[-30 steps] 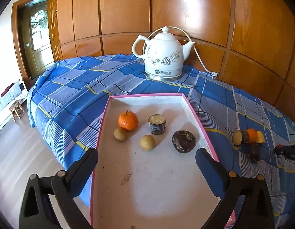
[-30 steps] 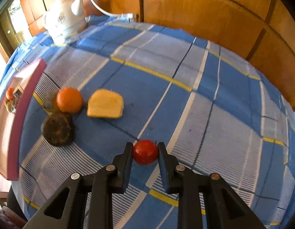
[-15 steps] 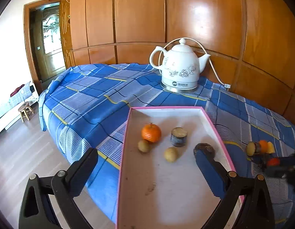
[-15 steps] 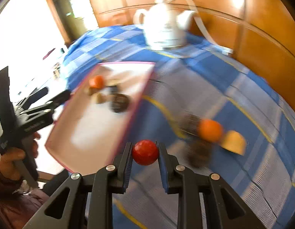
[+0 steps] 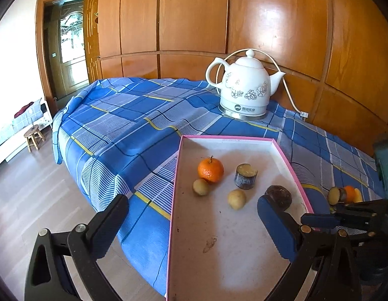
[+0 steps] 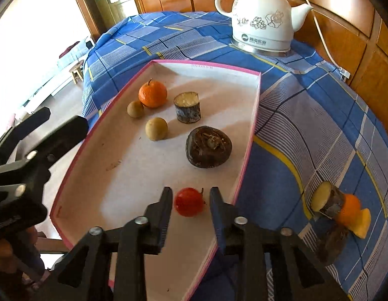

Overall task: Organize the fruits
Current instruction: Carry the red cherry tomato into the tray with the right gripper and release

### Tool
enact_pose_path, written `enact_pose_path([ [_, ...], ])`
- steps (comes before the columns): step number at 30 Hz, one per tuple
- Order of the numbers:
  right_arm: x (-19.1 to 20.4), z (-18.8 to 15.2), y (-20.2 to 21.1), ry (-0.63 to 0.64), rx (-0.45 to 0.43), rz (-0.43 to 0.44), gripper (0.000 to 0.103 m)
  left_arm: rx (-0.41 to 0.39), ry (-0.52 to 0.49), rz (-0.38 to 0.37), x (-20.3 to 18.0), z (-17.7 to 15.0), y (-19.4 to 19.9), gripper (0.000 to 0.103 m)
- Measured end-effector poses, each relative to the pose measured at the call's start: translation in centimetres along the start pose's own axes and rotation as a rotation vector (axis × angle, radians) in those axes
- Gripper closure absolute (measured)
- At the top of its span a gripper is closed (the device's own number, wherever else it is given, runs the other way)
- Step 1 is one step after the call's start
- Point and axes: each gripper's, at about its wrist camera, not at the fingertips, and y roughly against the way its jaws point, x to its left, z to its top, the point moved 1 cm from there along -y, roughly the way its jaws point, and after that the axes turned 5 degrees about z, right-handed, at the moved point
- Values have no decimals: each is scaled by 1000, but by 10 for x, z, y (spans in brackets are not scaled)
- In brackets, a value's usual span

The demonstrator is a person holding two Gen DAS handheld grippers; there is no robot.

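My right gripper hovers over the near right part of the pink-rimmed white tray. Its jaws are opening, and a small red fruit lies between them with a gap showing on its right side. Farther in, the tray holds a tangerine, two small tan fruits, a cut stalk piece and a dark brown bulb. My left gripper stands wide open at the tray's near left edge, with nothing between its fingers.
A white floral kettle with its cord stands behind the tray on the blue checked cloth. Right of the tray lie a second stalk piece, an orange, a yellow wedge and a dark piece. The bed drops off to the floor at left.
My right gripper has swung from the cloth to over the tray, carrying the red fruit, and its jaws have parted from it. My left gripper has drifted slightly left.
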Motion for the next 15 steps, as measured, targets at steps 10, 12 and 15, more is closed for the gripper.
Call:
enact_pose_path([
  [10,4,-18,47,60,-156,-99,52,-5,-34,-48,-13,0,7,0],
  [12,-3,-24,66,40,-217,-138,48,-12,-49,-66,-18,-1,11,0],
  [15,-19,-32,88,-10,-273,-139,48,-22,-70,-88,-24,0,15,0],
])
